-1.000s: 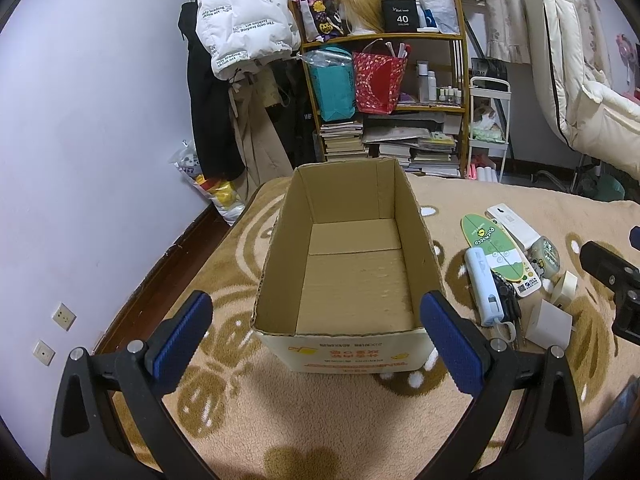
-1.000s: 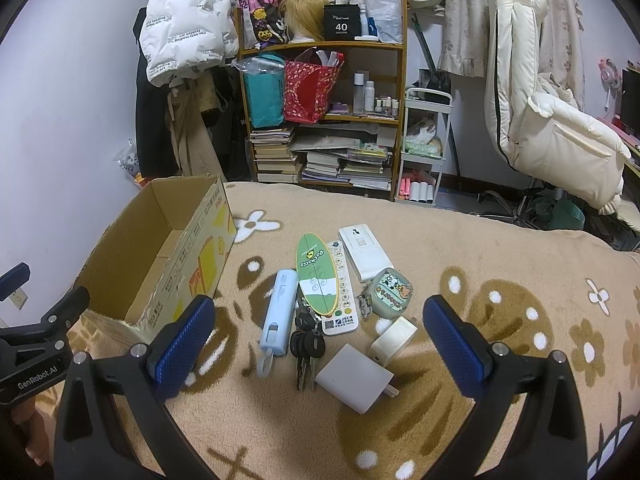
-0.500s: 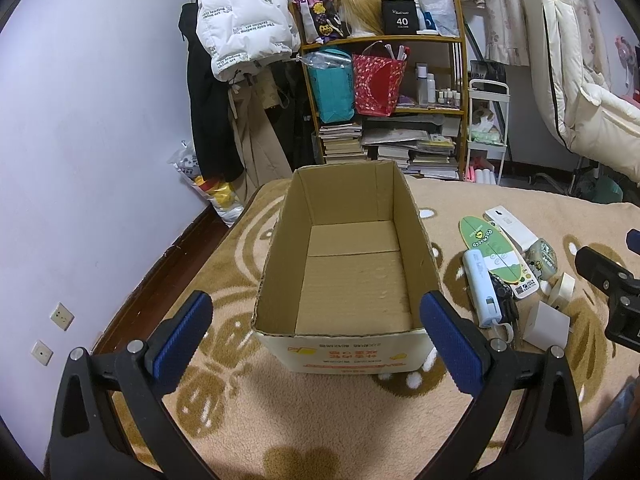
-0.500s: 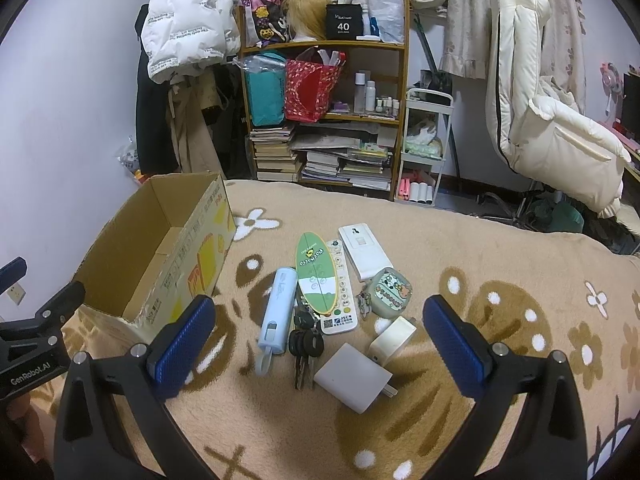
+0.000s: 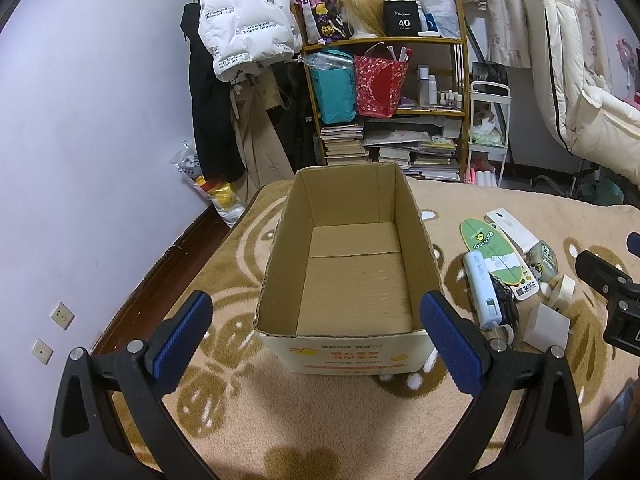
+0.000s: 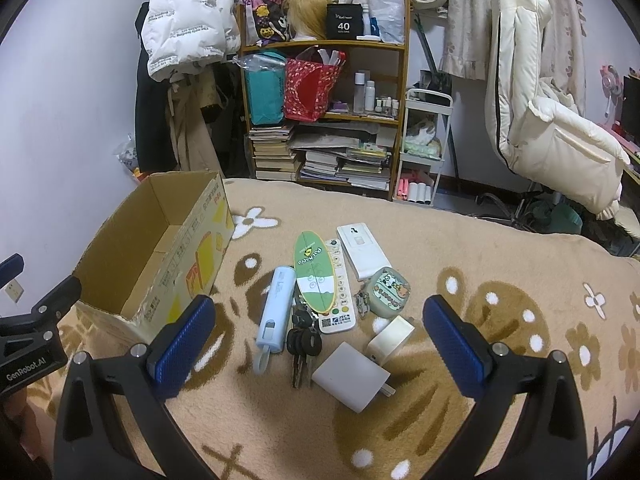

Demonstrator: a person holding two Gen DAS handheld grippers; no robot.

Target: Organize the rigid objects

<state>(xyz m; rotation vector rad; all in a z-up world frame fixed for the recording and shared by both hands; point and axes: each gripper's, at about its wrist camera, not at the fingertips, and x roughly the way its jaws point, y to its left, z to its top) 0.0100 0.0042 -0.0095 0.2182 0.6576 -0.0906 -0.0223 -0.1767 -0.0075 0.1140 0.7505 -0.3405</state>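
Both jaws spread wide and empty over a flower-patterned beige blanket [image 6: 500, 248].

Left gripper [image 5: 316, 332] aimed at an empty cardboard box [image 5: 348, 280]; right gripper [image 6: 318, 332] over the clutter beside it: white charger [image 6: 352, 376], keys [image 6: 302, 344], cream cube [image 6: 390, 338], blue power bank [image 6: 276, 308], green surfboard-shaped item [image 6: 314, 272] hiding much of a remote [image 6: 340, 300], green case [image 6: 388, 290], white box [image 6: 362, 250]. Beyond, crowded bookshelf [image 6: 324, 112], hanging white jacket [image 6: 188, 24].
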